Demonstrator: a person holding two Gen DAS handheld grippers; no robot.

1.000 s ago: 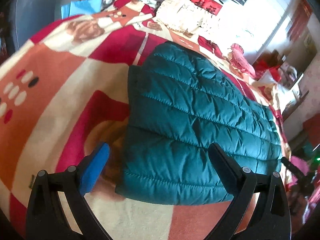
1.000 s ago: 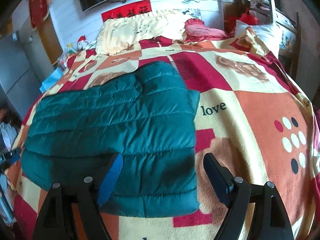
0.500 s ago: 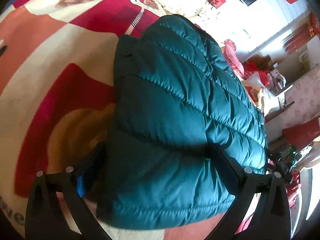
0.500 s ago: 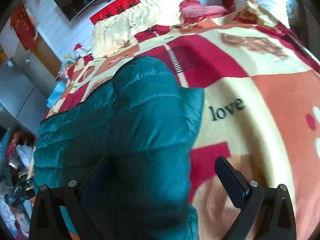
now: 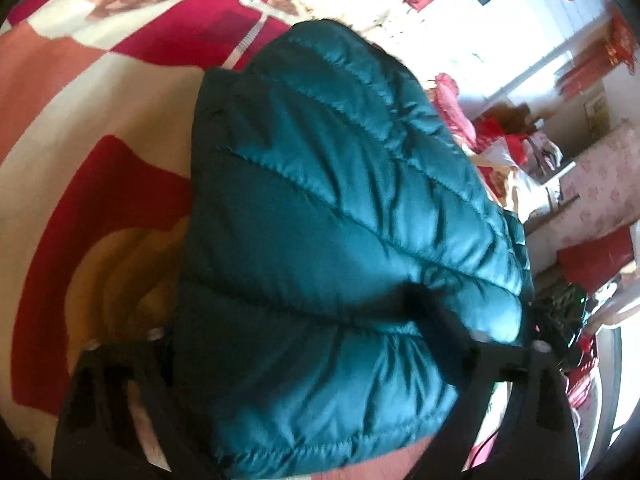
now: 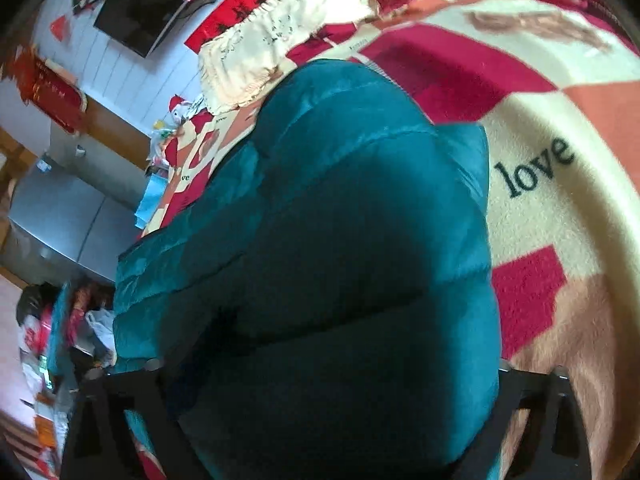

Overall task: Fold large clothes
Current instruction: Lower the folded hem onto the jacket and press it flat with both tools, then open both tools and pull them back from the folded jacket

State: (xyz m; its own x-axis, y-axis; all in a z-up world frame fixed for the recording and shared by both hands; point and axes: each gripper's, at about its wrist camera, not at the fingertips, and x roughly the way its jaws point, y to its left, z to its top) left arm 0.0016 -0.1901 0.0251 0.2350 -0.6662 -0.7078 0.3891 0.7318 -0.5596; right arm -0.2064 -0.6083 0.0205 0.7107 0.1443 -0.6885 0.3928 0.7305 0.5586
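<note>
Risk of a shallow bite: both grippers are closing on thick padded edge; if the pads catch only the slippery top shell, the layers beneath could slide out once lifted, spoiling the fold.
Risk of snagging the bedding: the lower fingers run close to the red, cream and orange fleece blanket (image 5: 100, 128); by my reading, a low approach could pinch blanket along with the garment and drag it.
Risk of uneven lift: the two tools hold separate near corners; if one seats sooner or deeper, the hem would likely skew and the fold land crooked.
Left gripper (image 5: 304, 344): jaws closing, the near-left corner of the jacket bulging between them; whether the pads press yet I cannot tell, as padding hides the left finger.
Right gripper (image 6: 328, 368): jaws closing, the near-right corner filling the gap; contact is hidden by fabric.
Garment: dark teal quilted puffer jacket (image 5: 340, 220), glossy shell, stitched in horizontal channels, puffy and already doubled over into a rough rectangle.
Garment's place: flat on the blanket, running away ahead of both tools, its near edge between the fingers.
Handling guess: springy, light, slick; probably rebounds unless pressed.
</note>
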